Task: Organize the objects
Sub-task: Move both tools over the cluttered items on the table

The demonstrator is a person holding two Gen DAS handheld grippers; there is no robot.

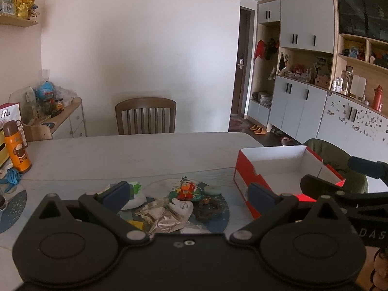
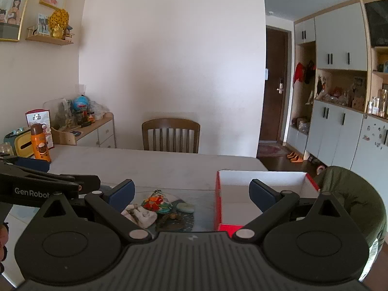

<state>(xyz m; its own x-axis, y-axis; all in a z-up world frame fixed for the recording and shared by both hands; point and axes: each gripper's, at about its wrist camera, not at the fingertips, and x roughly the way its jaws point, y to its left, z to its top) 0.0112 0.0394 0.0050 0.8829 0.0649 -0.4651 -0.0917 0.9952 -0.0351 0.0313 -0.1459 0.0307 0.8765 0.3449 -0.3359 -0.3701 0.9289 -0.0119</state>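
My left tongs (image 1: 189, 195) are spread wide w/ nothing between the blue pads, hanging over the near edge of the table (image 1: 135, 152); my right tongs (image 2: 191, 195) are spread just as wide, also empty, over the near right part of the table, w/ one pad in front of the box. The stuff to sort is a small heap on a round bluish placemat (image 1: 224, 214) near the near edge, approx. mid-table: one crumpled silver foil wrapper (image 1: 161, 218), one white plush bit (image 1: 181, 208) w/ a ring on it touching the wrapper, one orange-and-green toy figure (image 1: 185, 191) sitting just behind the plush, one dark brown lumpy thing (image 1: 207, 207) just right of it, one pale green oval disc (image 1: 213, 189) at the back of the heap, one white rounded piece w/ something green on top (image 1: 134, 195) on the left side, partly hidden by my left pad, plus a yellow scrap (image 1: 136, 223) near the wrapper. Can't tell what the brown lump is. One open box (image 1: 271, 165), red outside and white inside, sits at the table's right edge just beside the mat, nothing visible inside. One orange bottle (image 1: 17, 150) w/ a brown cap stands upright at the far left edge, well apart from the heap. One wooden chair (image 1: 145, 115) is behind the far edge.
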